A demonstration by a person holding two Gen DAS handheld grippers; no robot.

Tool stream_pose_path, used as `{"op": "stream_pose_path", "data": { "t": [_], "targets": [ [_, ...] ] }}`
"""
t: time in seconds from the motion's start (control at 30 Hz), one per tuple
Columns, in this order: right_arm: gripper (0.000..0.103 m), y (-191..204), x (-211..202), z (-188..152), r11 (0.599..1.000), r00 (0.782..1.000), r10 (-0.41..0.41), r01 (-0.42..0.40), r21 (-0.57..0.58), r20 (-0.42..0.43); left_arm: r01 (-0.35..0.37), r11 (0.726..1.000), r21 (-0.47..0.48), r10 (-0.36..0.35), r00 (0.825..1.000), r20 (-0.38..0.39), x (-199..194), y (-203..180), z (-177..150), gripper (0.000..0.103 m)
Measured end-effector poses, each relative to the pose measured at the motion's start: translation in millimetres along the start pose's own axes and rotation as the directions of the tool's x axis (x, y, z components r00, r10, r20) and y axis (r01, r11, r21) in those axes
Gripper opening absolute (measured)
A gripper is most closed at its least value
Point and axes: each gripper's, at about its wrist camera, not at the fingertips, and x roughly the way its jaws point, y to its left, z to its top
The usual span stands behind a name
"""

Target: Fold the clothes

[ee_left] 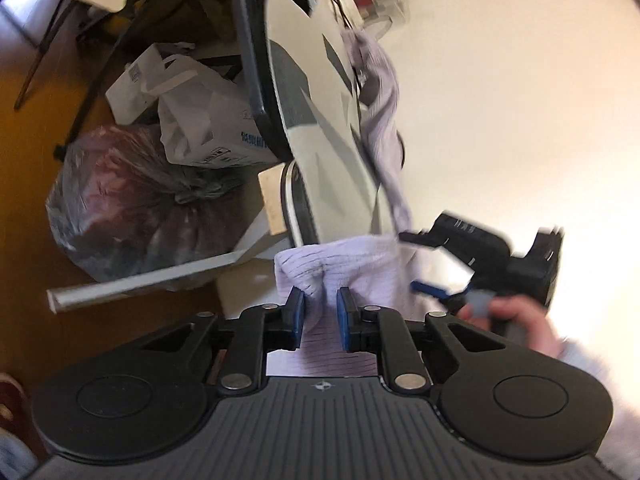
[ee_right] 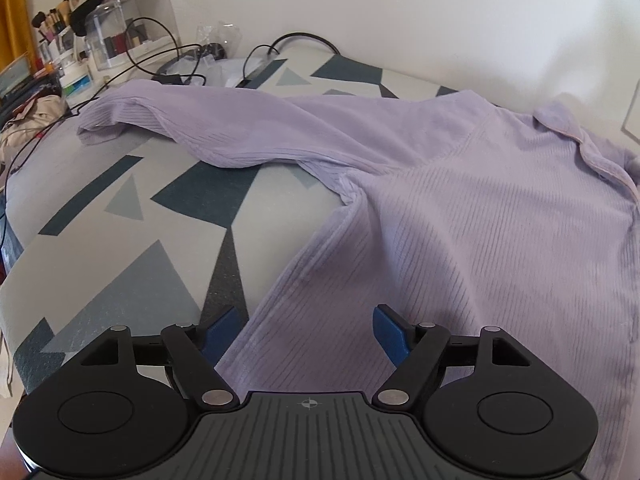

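One lilac shirt (ee_right: 460, 200) lies spread on the patterned board (ee_right: 120, 248). Left gripper (ee_left: 321, 312), narrowly parted, has its hem bunched between the pads; right gripper (ee_right: 308, 334) gapes wide over the hem, holding nothing.

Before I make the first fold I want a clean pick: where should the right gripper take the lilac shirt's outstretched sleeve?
Probably the cuff of the lilac shirt: its free end lies slightly lifted off the patterned board. Come from beyond the cuff, along the sleeve, with the open right gripper.

Left wrist view: rolled sideways, close at board edge. Right: low, along board. Shared: lilac shirt (ee_right: 460, 208).
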Motion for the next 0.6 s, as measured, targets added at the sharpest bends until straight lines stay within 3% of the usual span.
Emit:
{"op": "stream_pose_path", "data": {
  "t": [0.1,0.13,0.2,0.4,0.6],
  "targets": [
    [0.072,-3.2,-0.9,0.0,1.000,1.000,-0.005,0.005,0.021,0.002,-0.016,0.994,0.112,0.017,1.000,-0.005,-0.6,-8.1,2.8,0.013],
    [0.072,-3.7,-0.8,0.4,1.000,1.000,-0.005,0.005,0.026,0.000,-0.044,0.992,0.118,0.044,0.999,0.000,-3.4,-9.1,3.0,0.005],
    [0.072,-4.3,-0.9,1.8,0.999,1.000,-0.005,0.005,0.034,-0.006,-0.100,0.987,0.128,0.099,0.995,0.011,-9.2,-11.1,3.3,0.004],
    [0.075,-7.7,-5.0,5.6,0.997,0.999,-0.005,0.003,0.081,0.033,-0.165,0.985,0.043,0.159,0.980,0.122,-48.1,-15.4,6.0,0.003],
    [0.076,-15.4,1.2,10.5,0.987,0.990,-0.063,0.042,0.158,0.127,-0.207,0.978,0.012,0.204,0.971,0.124,-50.7,-9.1,10.4,0.001]
  ]
}}
